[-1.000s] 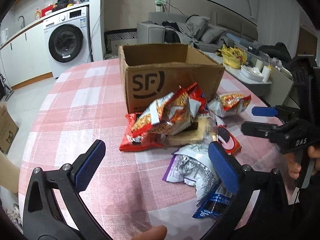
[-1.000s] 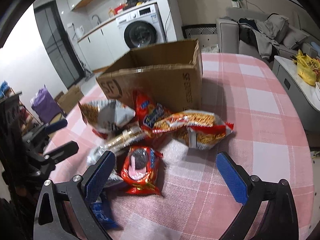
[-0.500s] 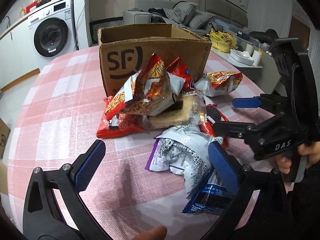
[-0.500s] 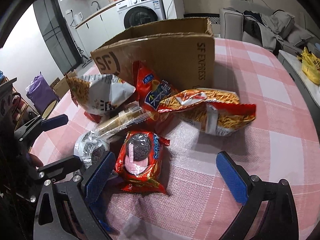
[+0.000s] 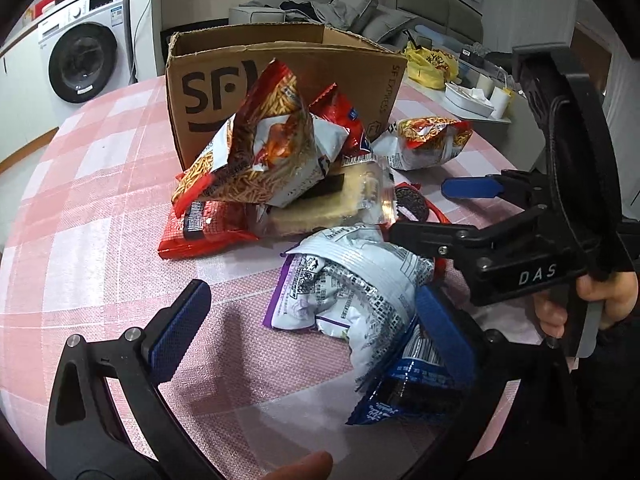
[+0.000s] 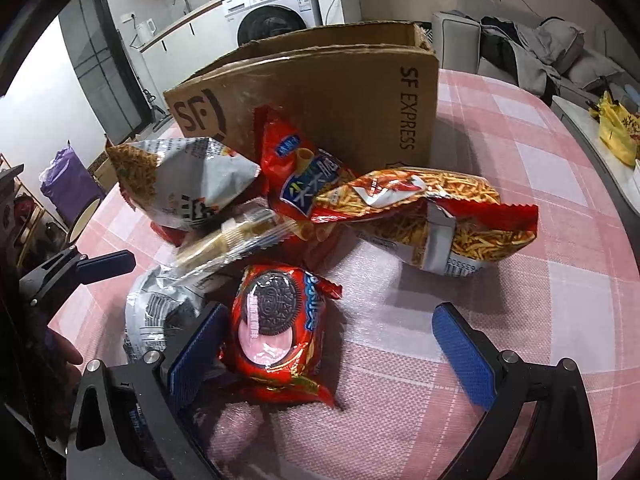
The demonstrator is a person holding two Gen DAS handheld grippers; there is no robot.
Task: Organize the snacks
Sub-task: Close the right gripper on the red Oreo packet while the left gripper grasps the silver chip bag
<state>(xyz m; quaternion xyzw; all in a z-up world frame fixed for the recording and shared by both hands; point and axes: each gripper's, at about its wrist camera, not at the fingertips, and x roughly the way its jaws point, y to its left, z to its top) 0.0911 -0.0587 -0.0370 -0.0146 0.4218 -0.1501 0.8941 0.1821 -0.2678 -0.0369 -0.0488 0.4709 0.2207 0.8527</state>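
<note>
the red cookie packet (image 6: 276, 332) lies flat on the pink checked worktop (image 6: 540, 280), its long axis running from the right gripper (image 6: 328, 354) away toward the cardboard box (image 6: 320, 96), printed cookie face up. the right gripper is spread wide and holds nothing; its left pad sits just beside the packet's edge, the right pad well apart over bare cloth. the left gripper (image 5: 308, 328) is also spread wide and empty, straddling a silver and purple bag (image 5: 348, 288) with a blue packet (image 5: 408, 388) under its right pad. beyond the cookie packet a clear-wrapped wafer pack (image 6: 232, 240) leans across the heap, with a tall red bag (image 6: 304, 184) propped against the box wall and two noodle-snack bags (image 6: 440, 216) (image 6: 180, 180) to either side. the box stands upright with its top open behind the pile.
</note>
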